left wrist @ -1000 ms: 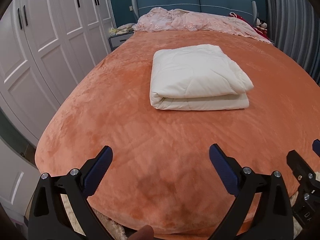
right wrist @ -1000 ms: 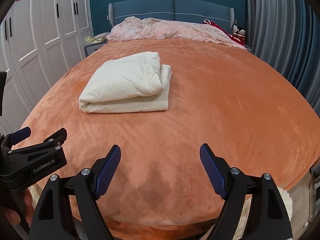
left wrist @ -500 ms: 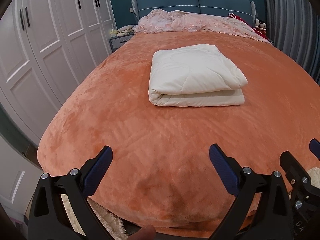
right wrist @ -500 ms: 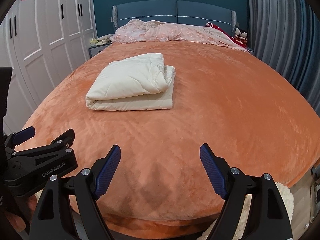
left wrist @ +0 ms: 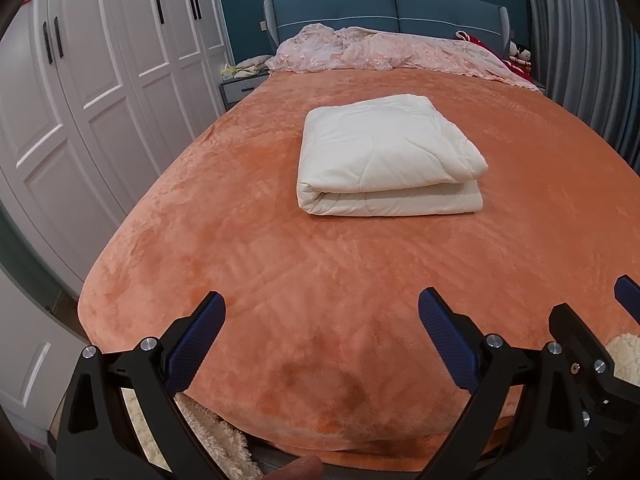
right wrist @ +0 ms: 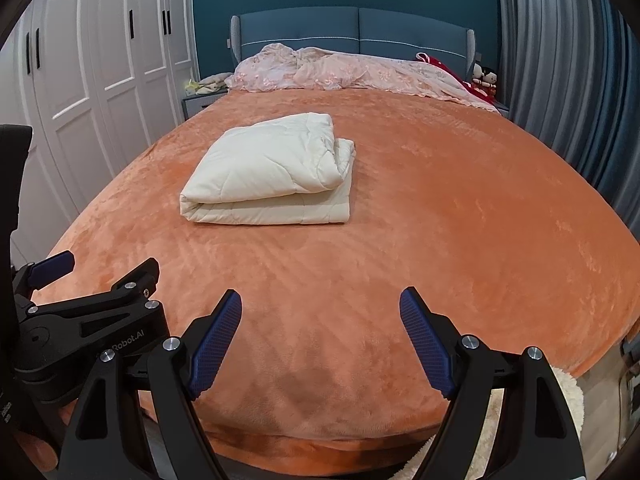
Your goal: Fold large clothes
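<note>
Both tools have drawn back toward the near end of the bed since one second ago, so the folded cream quilted comforter now looks farther away and more of the bed's near edge shows under them. The left tool hangs with its blue-padded jaws spread wide and nothing between them. The right tool is the same, wide and empty, just right of the left one.

The comforter lies on the orange plush bedspread, around the middle of the bed and a little to the left, well apart from both tools. It is already a compact bundle with its rolled fold facing near. The folding seems finished, in my judgement.

What could go wrong from here is small. The upper layer is puffy and sits a little askew on the lower one at the right side, so it may spring open or slide if nobody presses it. A fluffy cream rug lies on the floor at the near edge, and the person stepping back could trip on it.
</note>
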Available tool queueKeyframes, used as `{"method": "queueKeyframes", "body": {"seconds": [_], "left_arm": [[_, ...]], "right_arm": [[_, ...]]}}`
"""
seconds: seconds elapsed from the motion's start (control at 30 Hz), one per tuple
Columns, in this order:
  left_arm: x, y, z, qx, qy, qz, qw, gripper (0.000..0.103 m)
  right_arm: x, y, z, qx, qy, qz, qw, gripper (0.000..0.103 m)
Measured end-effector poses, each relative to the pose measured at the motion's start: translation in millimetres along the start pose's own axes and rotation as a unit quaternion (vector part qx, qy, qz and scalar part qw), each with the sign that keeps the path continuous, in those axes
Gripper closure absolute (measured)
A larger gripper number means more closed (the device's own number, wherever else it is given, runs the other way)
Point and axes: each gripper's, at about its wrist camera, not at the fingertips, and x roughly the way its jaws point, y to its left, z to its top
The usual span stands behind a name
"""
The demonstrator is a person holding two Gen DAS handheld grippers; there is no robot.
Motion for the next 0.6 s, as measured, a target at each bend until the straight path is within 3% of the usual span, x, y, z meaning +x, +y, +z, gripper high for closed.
{"method": "queueKeyframes", "body": {"seconds": [0.6], "left_arm": [[-3.7,2.1,-0.2,-0.005,-0.001,0.000,1.0000,0.008]], "right_arm": [[-1.4,-0.2,0.4,0.001,-0.001,0.000,1.000,0.024]]}}
